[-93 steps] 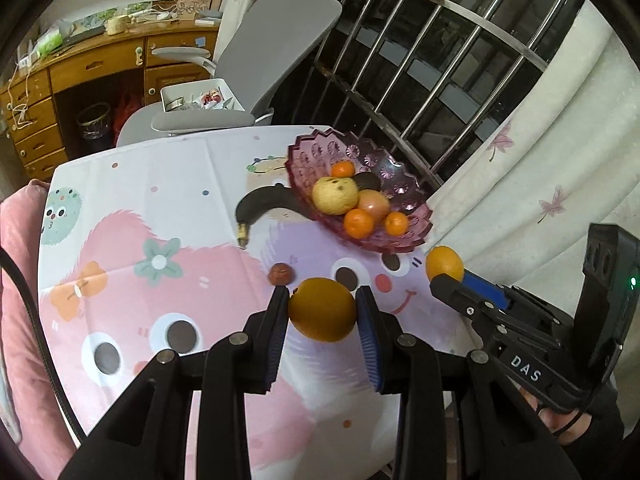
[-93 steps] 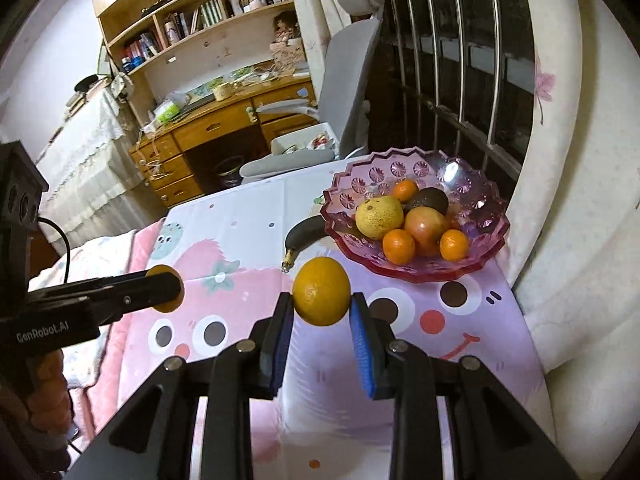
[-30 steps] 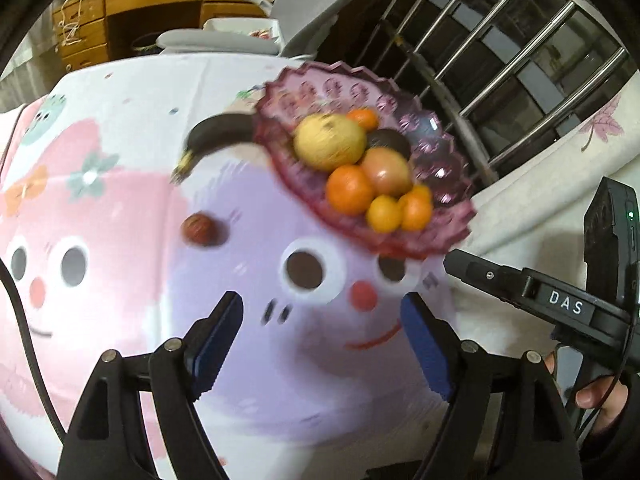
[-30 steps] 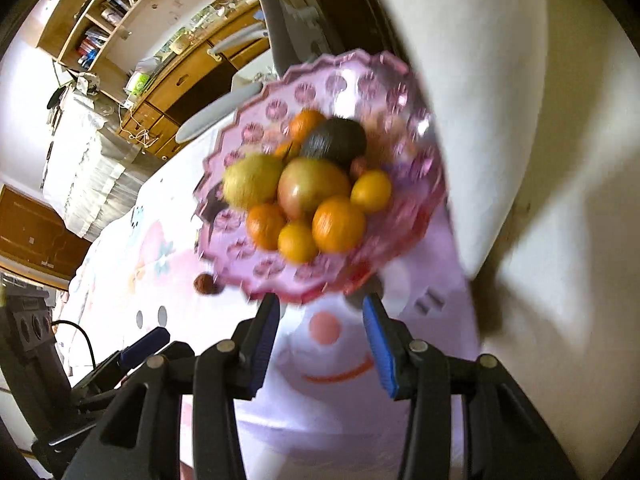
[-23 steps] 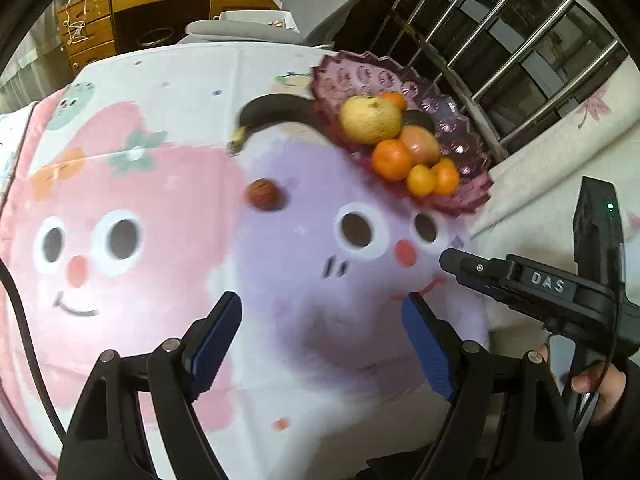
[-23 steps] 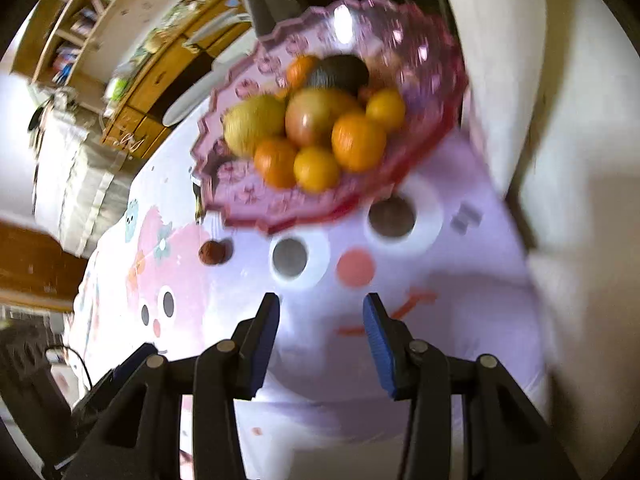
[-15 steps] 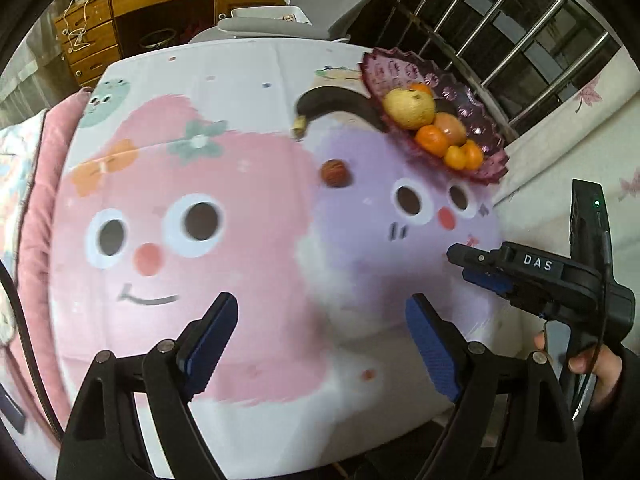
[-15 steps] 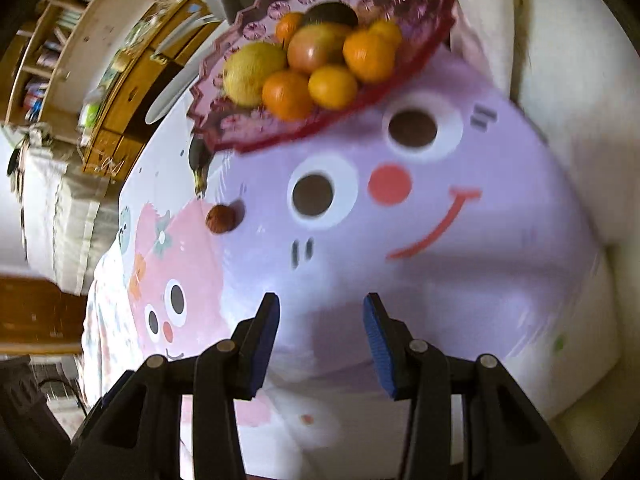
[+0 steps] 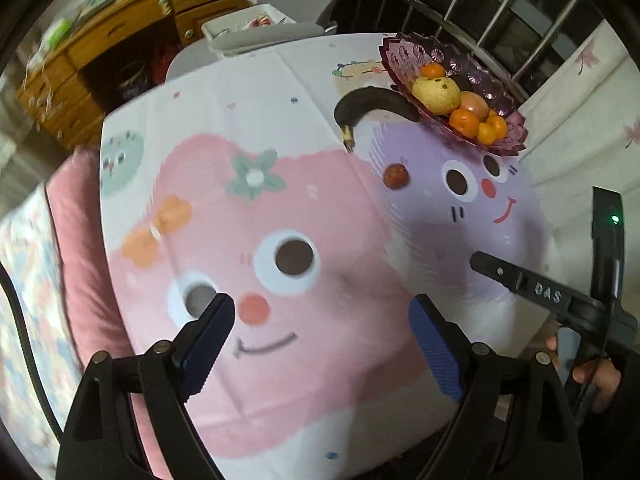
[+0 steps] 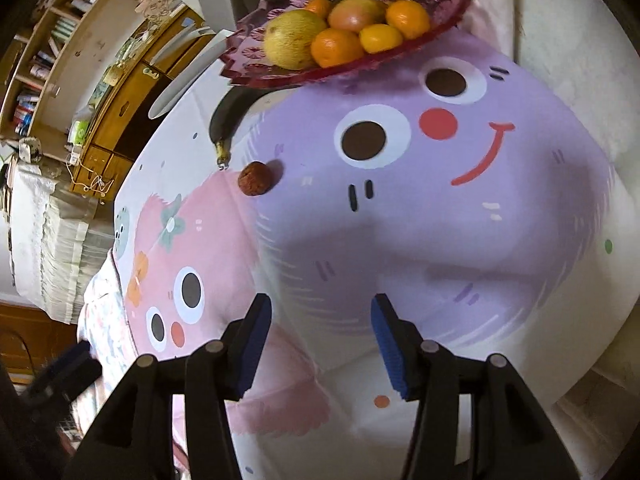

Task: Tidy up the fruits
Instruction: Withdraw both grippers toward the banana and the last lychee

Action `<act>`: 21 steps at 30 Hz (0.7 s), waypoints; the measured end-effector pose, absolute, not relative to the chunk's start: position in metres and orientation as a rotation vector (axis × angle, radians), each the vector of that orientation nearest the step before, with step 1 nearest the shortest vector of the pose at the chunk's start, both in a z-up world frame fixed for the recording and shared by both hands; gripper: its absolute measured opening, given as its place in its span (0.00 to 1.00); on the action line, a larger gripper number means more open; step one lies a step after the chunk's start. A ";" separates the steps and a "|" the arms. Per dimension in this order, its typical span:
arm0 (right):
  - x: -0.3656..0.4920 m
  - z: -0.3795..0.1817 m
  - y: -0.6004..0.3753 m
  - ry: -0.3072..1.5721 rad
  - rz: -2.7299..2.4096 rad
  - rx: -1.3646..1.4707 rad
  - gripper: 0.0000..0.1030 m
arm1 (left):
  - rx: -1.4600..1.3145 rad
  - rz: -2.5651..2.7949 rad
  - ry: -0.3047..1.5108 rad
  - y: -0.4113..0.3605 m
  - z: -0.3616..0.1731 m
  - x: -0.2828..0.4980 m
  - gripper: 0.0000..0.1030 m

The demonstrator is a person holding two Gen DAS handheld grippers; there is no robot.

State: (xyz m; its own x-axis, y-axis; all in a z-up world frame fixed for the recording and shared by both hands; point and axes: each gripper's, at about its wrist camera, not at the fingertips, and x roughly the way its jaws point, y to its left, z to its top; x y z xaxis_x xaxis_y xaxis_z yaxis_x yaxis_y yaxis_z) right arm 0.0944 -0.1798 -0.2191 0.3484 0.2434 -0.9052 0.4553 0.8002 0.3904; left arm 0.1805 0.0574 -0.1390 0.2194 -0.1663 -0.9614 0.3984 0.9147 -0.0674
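The tablecloth [image 9: 280, 184], printed with a pink cartoon face and a purple one, covers the whole table and is the largest thing in both views. Beyond its far edge stand a grey office chair [image 9: 264, 36] and a wooden desk [image 9: 100, 52] with drawers; a barred window [image 9: 480, 4] and a pale curtain [image 9: 580, 92] lie past the corner where the bowl sits. A pink cushion [image 9: 80, 264] runs along the cloth's left edge.

The purple glass bowl [image 9: 404, 54] stands on the far right corner of the cloth, above the purple face. It holds a yellowish pear-like fruit [image 9: 436, 94], a reddish apple [image 9: 474, 104], several oranges [image 9: 464, 123] and a dark fruit that is mostly hidden. A blackened banana [image 9: 372, 108] lies on the cloth with one end tucked under the bowl's rim, its stem pointing away from the bowl. A small brown round fruit [image 9: 396, 176] sits alone on the cloth, near the banana's stem and apart from the bowl.

Nothing lies between either gripper and the loose fruit.

The left gripper [image 9: 320, 340] hangs over the pink face, well apart from the bowl, tilted steeply down; its jaws are wide and opening, with nothing between them. The right gripper [image 10: 318, 338] hangs over the purple face, nearer the bowl, also tilted steeply down and rolled; its jaws are moderately apart and opening, empty. A hand [image 9: 596, 376] grips its handle at the cloth's right edge.
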 end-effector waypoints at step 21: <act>0.176 -0.226 -0.126 1.006 0.146 0.060 0.59 | 0.406 -0.480 1.231 -0.047 -0.178 0.355 0.90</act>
State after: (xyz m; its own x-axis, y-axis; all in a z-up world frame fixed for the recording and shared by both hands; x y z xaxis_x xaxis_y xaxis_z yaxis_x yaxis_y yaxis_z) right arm 0.1761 -0.1259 -0.2256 0.5263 0.1493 -0.8371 -0.0943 0.9886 0.1171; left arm 0.3550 -0.0469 -0.1779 0.2573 -0.1288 -0.9577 0.5540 0.8317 0.0370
